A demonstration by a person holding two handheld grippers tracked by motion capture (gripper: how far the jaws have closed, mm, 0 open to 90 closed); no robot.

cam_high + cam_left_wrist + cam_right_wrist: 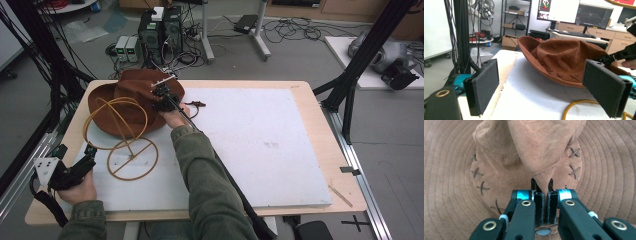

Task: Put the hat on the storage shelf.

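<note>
A brown suede hat lies at the far left of the white board, partly over a yellow wire stand with a round base and an upper loop. My right gripper reaches over the hat from the right. In the right gripper view it is shut on a pinched fold of the hat's crown. My left gripper rests near the front left corner, beside the stand's base. It stands open with nothing between its pads, facing the hat and a bit of yellow wire.
A thin brown cord lies just right of the hat. The wooden table edge frames the board, with a small stick at the front right. Black frame posts flank the table; computers and cables sit on the floor behind.
</note>
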